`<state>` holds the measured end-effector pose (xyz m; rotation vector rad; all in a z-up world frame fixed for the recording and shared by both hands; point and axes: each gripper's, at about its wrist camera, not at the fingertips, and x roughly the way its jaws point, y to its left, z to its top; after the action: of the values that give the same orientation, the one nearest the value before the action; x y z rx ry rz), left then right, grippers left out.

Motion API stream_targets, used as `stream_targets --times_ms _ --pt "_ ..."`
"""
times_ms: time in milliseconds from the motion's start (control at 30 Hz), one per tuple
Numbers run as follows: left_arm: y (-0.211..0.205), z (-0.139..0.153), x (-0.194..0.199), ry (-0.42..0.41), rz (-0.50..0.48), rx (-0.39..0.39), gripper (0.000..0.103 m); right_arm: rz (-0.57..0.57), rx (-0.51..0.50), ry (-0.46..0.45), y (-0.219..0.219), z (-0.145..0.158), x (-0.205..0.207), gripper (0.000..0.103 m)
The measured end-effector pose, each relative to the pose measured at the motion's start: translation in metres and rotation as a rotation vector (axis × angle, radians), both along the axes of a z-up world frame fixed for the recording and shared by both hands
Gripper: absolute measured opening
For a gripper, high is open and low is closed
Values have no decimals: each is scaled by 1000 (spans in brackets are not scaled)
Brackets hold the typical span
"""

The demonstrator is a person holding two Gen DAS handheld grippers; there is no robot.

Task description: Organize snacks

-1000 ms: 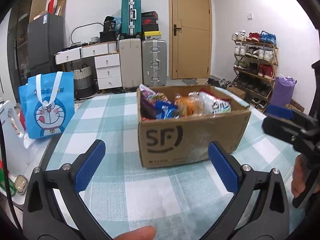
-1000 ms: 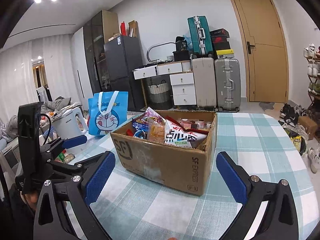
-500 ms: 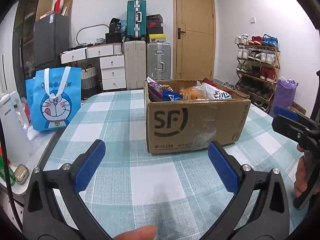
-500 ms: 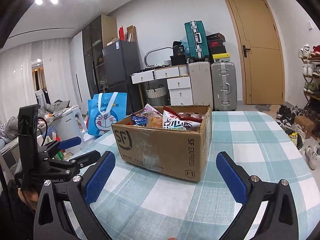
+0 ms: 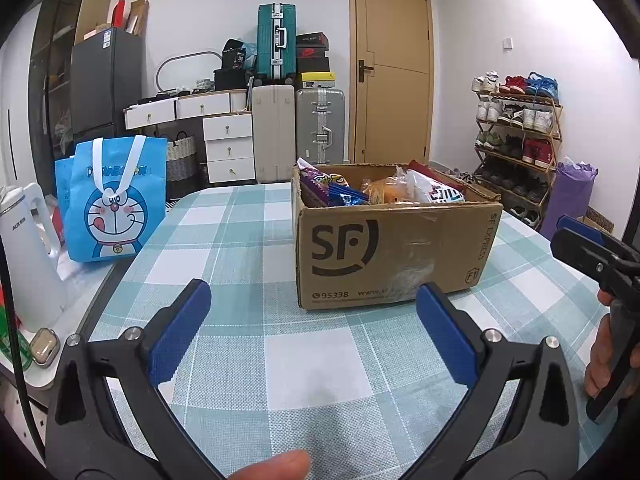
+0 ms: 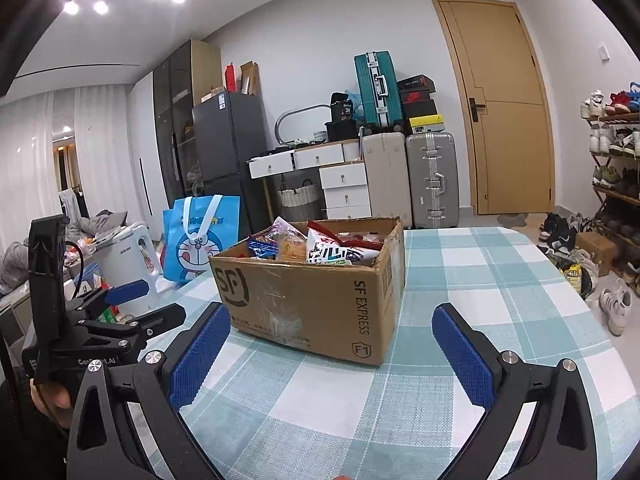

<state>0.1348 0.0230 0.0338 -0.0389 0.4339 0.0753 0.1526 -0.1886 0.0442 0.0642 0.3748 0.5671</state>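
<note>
Both cameras have dropped lower over the last second, so we now look at the front of the cardboard box (image 5: pixel 394 248) instead of down into it, and it fills more of each view. We've got our left gripper (image 5: pixel 314 330) spread wide, blue pads (image 5: pixel 180 332) far apart with nothing between them, hanging over the checked worktop (image 5: pixel 248 236) just short of the box. Our right gripper (image 6: pixel 328 350) is equally wide and empty, aimed at the box's near corner; in the left view it shows at the right edge with the hand wrapped round its handle. The snacks (image 5: pixel 380 192) sit heaped inside the box, purple, blue, orange and white packets poking above the rim; from the right view the same snack packets (image 6: pixel 316 246) crowd the top. Off the worktop's left edge we see a blue cartoon tote bag (image 5: pixel 114 200) standing upright, a white kettle (image 5: pixel 26 256) near it and a small earbud case (image 5: pixel 42 348) below. Behind, suitcases (image 5: pixel 298 132) line the wall beside the wooden door (image 5: pixel 390 92), with a shoe rack (image 5: pixel 516 140) to the right
</note>
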Motion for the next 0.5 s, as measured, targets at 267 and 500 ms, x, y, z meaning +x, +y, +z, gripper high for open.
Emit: stream_targets --times_ms 267,500 --pt "-4 -1 0 -5 -8 9 102 8 -6 -4 2 0 -2 102" --pt "-4 -1 0 -6 -9 11 102 5 9 7 2 1 -1 102"
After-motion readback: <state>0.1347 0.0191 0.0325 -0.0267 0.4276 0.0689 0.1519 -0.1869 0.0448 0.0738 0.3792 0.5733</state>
